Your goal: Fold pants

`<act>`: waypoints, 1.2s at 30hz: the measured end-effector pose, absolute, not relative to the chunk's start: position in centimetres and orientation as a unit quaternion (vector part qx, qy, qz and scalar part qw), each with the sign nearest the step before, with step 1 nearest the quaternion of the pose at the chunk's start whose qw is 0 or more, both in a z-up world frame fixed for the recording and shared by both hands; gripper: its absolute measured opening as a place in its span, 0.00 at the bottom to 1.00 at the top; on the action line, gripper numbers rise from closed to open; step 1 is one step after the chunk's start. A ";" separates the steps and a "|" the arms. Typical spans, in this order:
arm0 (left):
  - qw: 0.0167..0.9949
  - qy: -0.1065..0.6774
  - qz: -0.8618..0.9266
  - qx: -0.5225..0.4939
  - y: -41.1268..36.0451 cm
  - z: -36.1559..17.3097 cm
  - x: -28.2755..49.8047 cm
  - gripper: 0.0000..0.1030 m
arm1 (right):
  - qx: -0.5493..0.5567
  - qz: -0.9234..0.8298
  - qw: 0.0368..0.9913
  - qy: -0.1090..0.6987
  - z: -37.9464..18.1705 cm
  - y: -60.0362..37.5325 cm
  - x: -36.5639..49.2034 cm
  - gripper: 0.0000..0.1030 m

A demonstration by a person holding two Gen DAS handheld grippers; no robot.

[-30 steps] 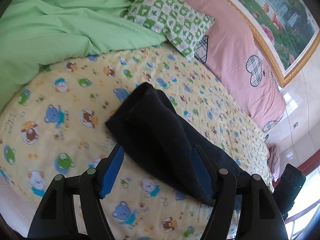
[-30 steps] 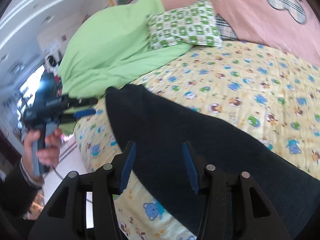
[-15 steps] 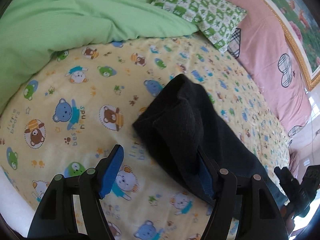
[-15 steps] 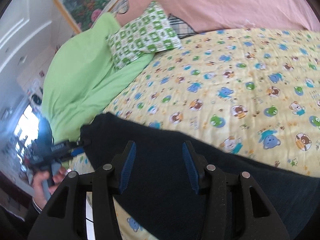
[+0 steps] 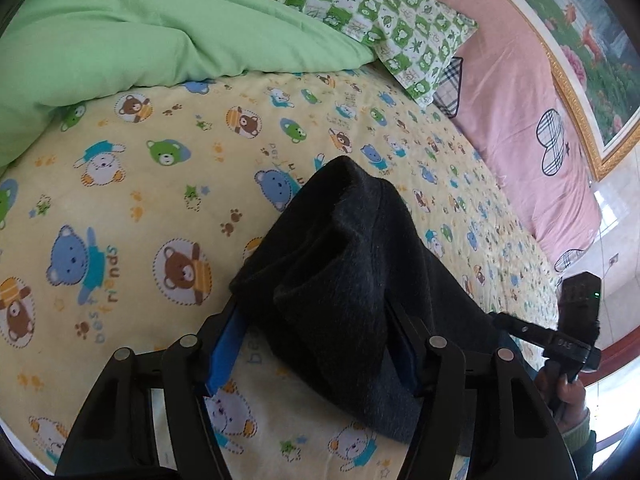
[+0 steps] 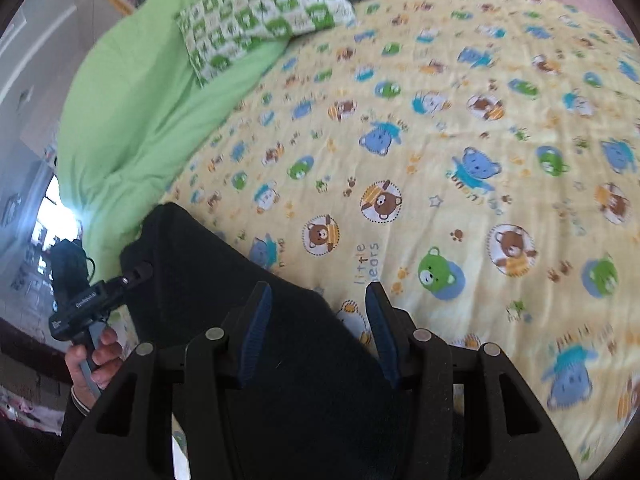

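Black pants (image 5: pixel 348 280) lie on the yellow bear-print sheet (image 5: pixel 160 208), their near end bunched into a hump. My left gripper (image 5: pixel 312 306) straddles that hump and its jaws are closing. The fabric covers the right pad, while a strip of sheet still shows beside the left blue pad (image 5: pixel 224 344). In the right wrist view the pants (image 6: pixel 240 288) fill the lower left. My right gripper (image 6: pixel 319 286) hovers open over their edge, with cloth under the left finger and sheet under the right. Each gripper shows in the other's view, held by a hand (image 6: pixel 96 356).
A green duvet (image 5: pixel 120 32) is heaped at the far left of the bed. A green-and-white checked pillow (image 5: pixel 384 20) leans on a pink heart-print cover (image 5: pixel 520 112). A framed picture (image 5: pixel 592 40) hangs behind. Open sheet (image 6: pixel 480 160) stretches to the right of the pants.
The left gripper came down closer to the pants' end and its jaws narrowed around it. The right gripper swung sideways, so the pants slid to the lower left of its view.
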State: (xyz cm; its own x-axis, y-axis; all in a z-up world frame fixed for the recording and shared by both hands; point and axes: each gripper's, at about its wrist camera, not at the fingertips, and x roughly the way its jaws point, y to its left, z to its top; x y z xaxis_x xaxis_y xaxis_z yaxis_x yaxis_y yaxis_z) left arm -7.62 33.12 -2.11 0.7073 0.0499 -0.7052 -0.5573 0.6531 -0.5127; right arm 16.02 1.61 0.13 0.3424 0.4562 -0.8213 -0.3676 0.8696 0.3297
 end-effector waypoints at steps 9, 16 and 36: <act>0.855 0.314 0.155 -0.383 32.6 -1.7 -7.5 0.21 | -0.055 0.279 0.795 0.536 -1.0 5.0 15.9 0.15; 0.884 0.262 0.137 -0.362 29.8 4.7 -13.2 0.20 | -0.086 0.275 0.847 0.446 3.4 6.1 12.3 0.12; 0.883 0.290 0.227 -0.291 31.6 4.1 -14.1 0.55 | 0.000 0.206 0.908 0.364 5.3 0.5 6.2 0.43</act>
